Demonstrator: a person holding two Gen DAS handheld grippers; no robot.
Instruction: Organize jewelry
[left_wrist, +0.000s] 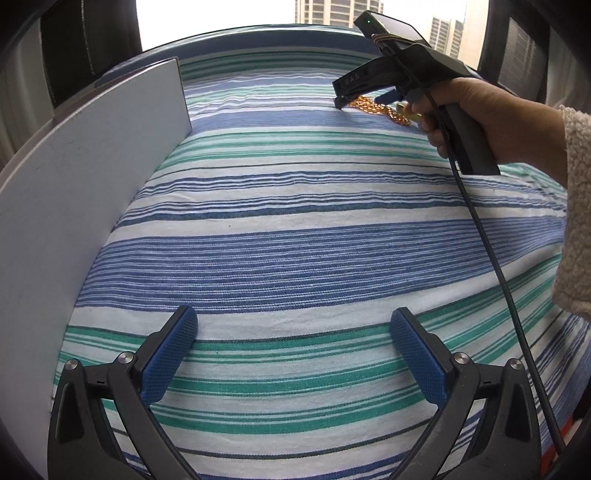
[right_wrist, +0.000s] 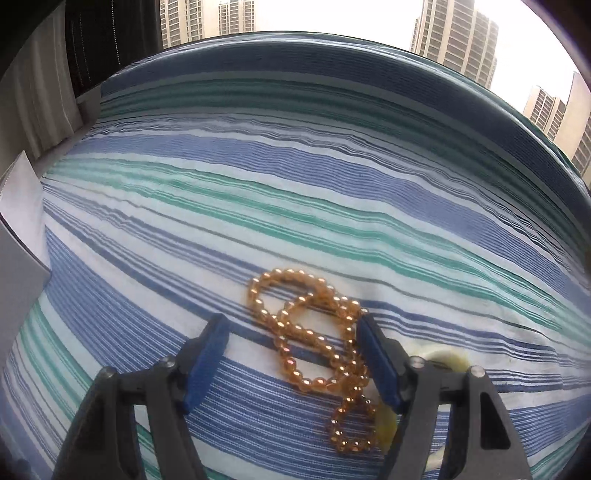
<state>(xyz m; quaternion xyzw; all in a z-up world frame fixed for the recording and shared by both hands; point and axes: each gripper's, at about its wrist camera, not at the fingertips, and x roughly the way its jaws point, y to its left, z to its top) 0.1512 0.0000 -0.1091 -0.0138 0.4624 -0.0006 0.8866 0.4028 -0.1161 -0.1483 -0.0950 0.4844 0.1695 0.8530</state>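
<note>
An amber bead necklace (right_wrist: 314, 332) lies coiled on the striped bedsheet (right_wrist: 295, 206). My right gripper (right_wrist: 291, 321) hovers just above it, open, with part of the strand between its blue pads (right_wrist: 207, 354) and neither pad pressing on it. A pale yellow bangle (right_wrist: 448, 356) lies beside the beads, partly hidden under the right finger. In the left wrist view the right gripper (left_wrist: 364, 100), held by a hand (left_wrist: 480, 110), points down at the necklace (left_wrist: 373, 109) far across the bed. My left gripper (left_wrist: 294, 321) stands open over bare sheet, holding nothing.
A white box wall (left_wrist: 92, 184) stands upright along the bed's left side, and its corner (right_wrist: 22, 229) shows in the right wrist view. A black cable (left_wrist: 498, 266) hangs from the right gripper. A fleece sleeve (left_wrist: 576, 221) is at the right edge. Windows lie beyond the bed.
</note>
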